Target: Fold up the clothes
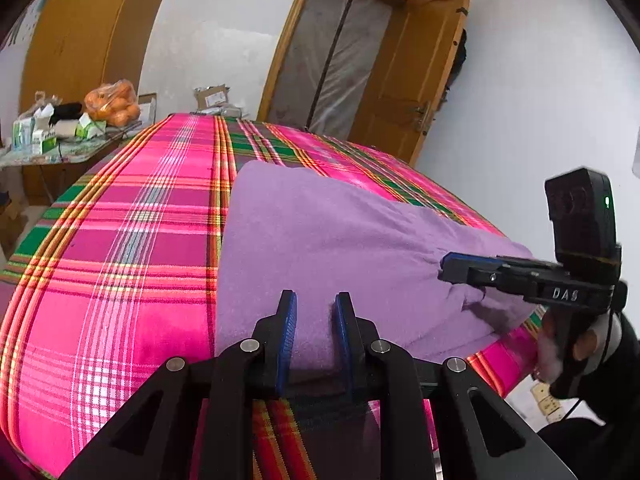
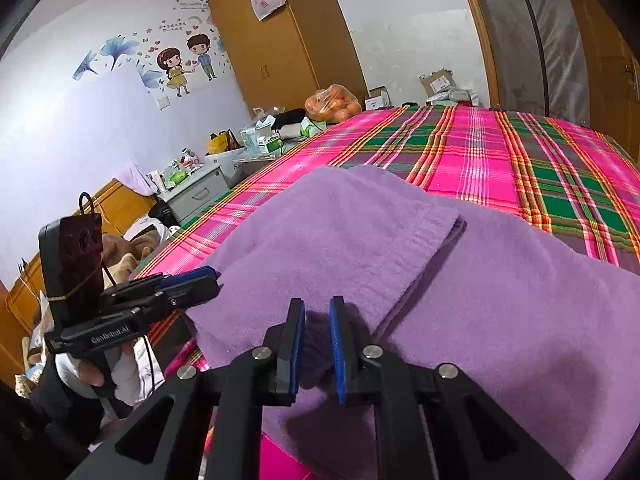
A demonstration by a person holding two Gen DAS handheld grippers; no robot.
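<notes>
A purple fleece garment [image 1: 320,236] lies partly folded on the pink plaid bed; it also shows in the right wrist view [image 2: 480,280], with a folded layer on top at the left. My left gripper [image 1: 316,300] holds the garment's near edge between its blue pads, which stand a narrow gap apart. In the right wrist view the left gripper [image 2: 212,276] sits at the folded layer's left corner. My right gripper [image 2: 316,308] pinches a bunch of the purple cloth. In the left wrist view the right gripper [image 1: 444,266] bites into the gathered cloth at the right.
The pink, green and yellow plaid bedspread [image 1: 132,240] covers the bed. A side table [image 1: 60,148] with boxes and a bag of oranges [image 1: 114,104] stands beyond the far left edge. A wooden door [image 1: 412,68] and wardrobe [image 2: 280,40] stand behind.
</notes>
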